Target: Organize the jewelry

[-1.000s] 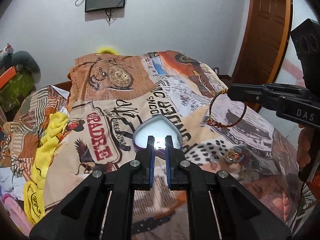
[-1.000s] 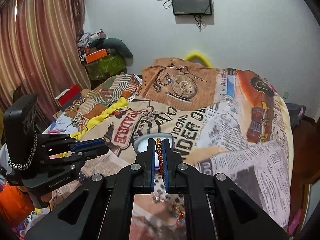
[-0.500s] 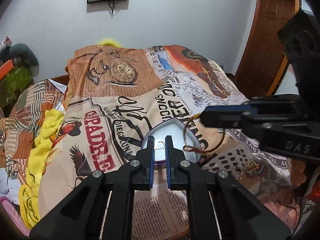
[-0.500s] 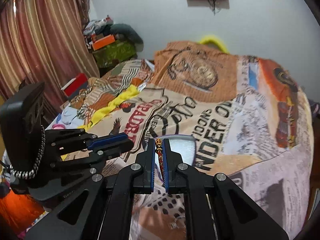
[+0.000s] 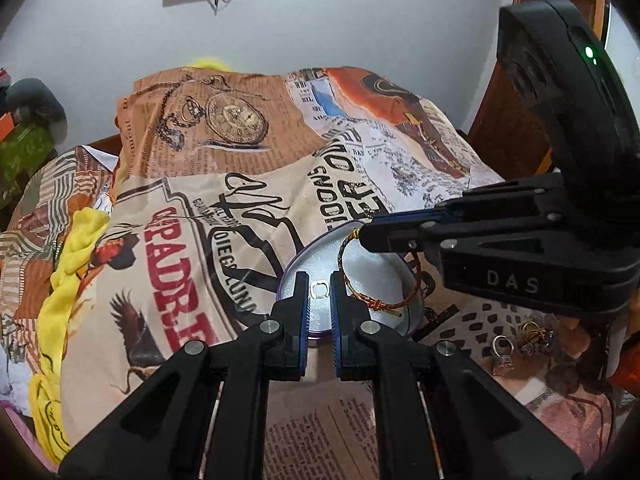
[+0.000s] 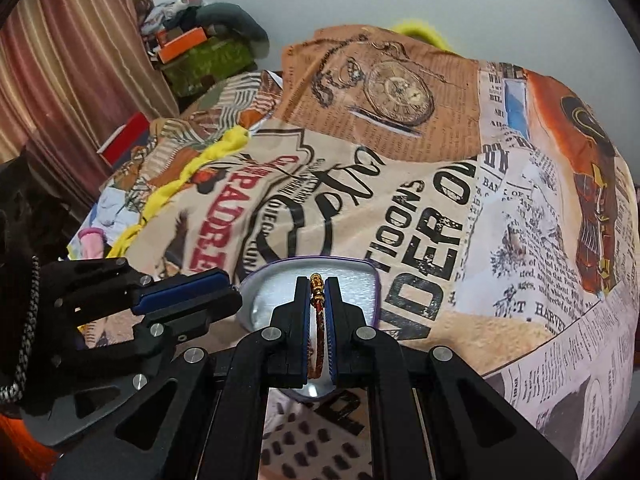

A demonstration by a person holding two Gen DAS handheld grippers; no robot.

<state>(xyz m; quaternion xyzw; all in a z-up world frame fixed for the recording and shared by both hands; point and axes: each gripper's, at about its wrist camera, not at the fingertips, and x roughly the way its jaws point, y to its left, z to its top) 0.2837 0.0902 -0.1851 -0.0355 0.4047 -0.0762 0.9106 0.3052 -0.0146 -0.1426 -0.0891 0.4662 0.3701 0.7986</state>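
Note:
A heart-shaped jewelry box (image 5: 372, 264) with a purple rim and pale lining lies open on the printed bedspread; it also shows in the right wrist view (image 6: 276, 284). My right gripper (image 6: 318, 288) is shut on a red-and-gold thread bracelet (image 6: 317, 312), which hangs low over the box's lining in the left wrist view (image 5: 380, 300). My left gripper (image 5: 319, 284) hovers at the box's near edge, jaws a narrow gap apart with nothing gripped. A small silver ring (image 5: 319, 290) lies in the box between its fingertips.
A small pile of loose jewelry (image 5: 516, 340) lies on the bedspread right of the box. A yellow cloth (image 5: 68, 280) runs along the bed's left side. Boxes and clutter (image 6: 200, 52) stand beside the curtain. A wooden door (image 5: 520, 100) is at the right.
My right gripper has carried the bracelet leftward and down from above the bed to just over the box. Both grippers have come closer to the box.

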